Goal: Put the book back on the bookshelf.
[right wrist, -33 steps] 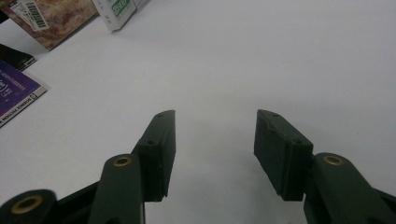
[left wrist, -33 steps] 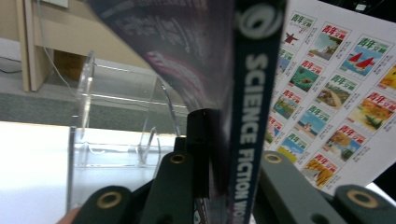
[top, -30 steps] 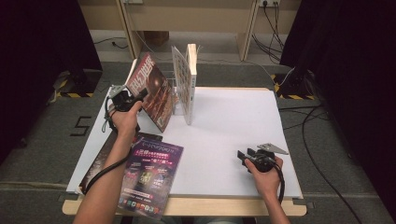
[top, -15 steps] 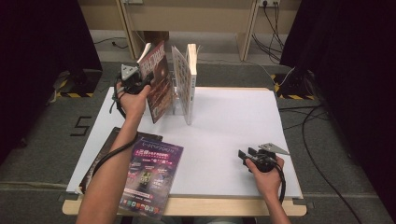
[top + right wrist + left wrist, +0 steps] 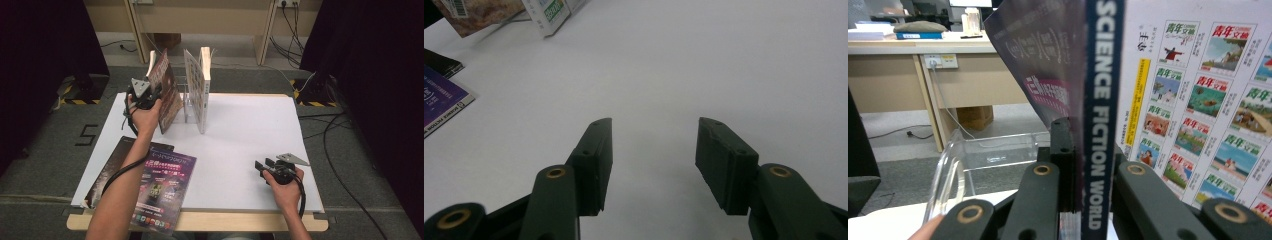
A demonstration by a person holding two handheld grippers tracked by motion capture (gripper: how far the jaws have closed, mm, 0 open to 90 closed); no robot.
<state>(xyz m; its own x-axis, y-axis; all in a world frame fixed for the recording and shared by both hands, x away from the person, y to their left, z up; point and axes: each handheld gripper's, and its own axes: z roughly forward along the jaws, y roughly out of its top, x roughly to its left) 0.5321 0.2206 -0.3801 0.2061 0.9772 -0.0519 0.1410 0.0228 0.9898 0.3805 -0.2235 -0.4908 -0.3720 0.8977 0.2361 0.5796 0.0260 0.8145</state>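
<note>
High view: your left gripper [image 5: 148, 95] is clamped on a magazine [image 5: 165, 92], held upright and tilted just left of the clear rack [image 5: 187, 105] at the far side of the white table [image 5: 240, 135]; a second magazine [image 5: 200, 87] stands upright in that rack, its cover a grid of small pictures. Nearer you than the rack, two more lie flat at the table's left front: a purple-covered magazine [image 5: 162, 187] partly over a dark one [image 5: 112, 165]. Your right gripper [image 5: 265, 167] rests on the table well right of the rack, jaws apart, nothing between them. Left gripper view: the jaws pinch the held magazine's spine [image 5: 1100, 115], lettered "SCIENCE FICTION WORLD" in white on dark blue; right of it, the racked magazine's cover [image 5: 1208, 100] shows thumbnails headed in red Chinese characters; the rack's clear curved wall [image 5: 955, 170] sits at lower left. Right gripper view: open jaws over bare white table [image 5: 704, 65]; the purple magazine's spine [image 5: 446, 112], at the left edge, carries small writing that seems to repeat the title.
</note>
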